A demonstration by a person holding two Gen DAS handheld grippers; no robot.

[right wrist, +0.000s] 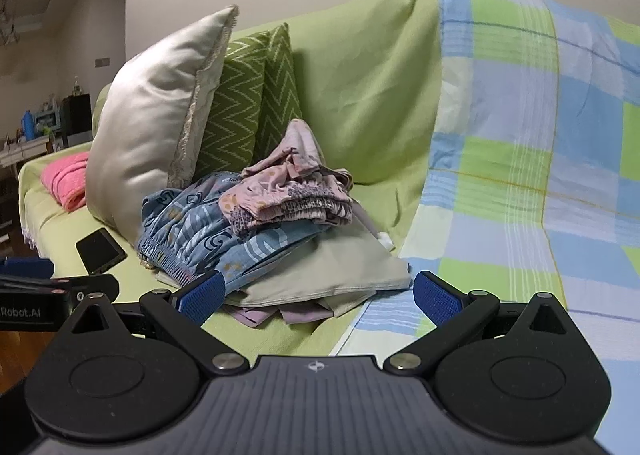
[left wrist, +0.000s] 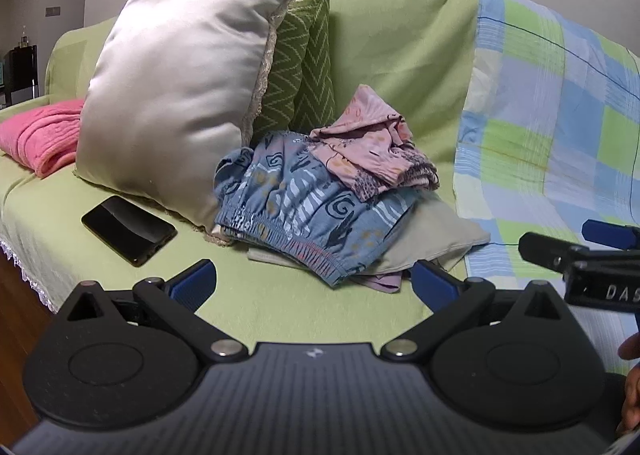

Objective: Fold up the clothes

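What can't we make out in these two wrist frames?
- Purple garment at the bottom of the pile: covered by the grey-green cloth; type unclear, both views.
- Pink towel: right part hidden behind the silver pillow.
- Right gripper in the left wrist view: cut by the frame edge.
- Far shelf items: too small.

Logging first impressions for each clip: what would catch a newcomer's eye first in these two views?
Likely the big silvery satin pillow propped against the green sofa, with a crumpled heap of clothes beside it: a pink patterned garment lying on blue patterned shorts. Next, the bright blue-and-green checked sheet draped over the sofa's right part, and a black phone lying on the seat. Both grippers, left and right, are open and empty.
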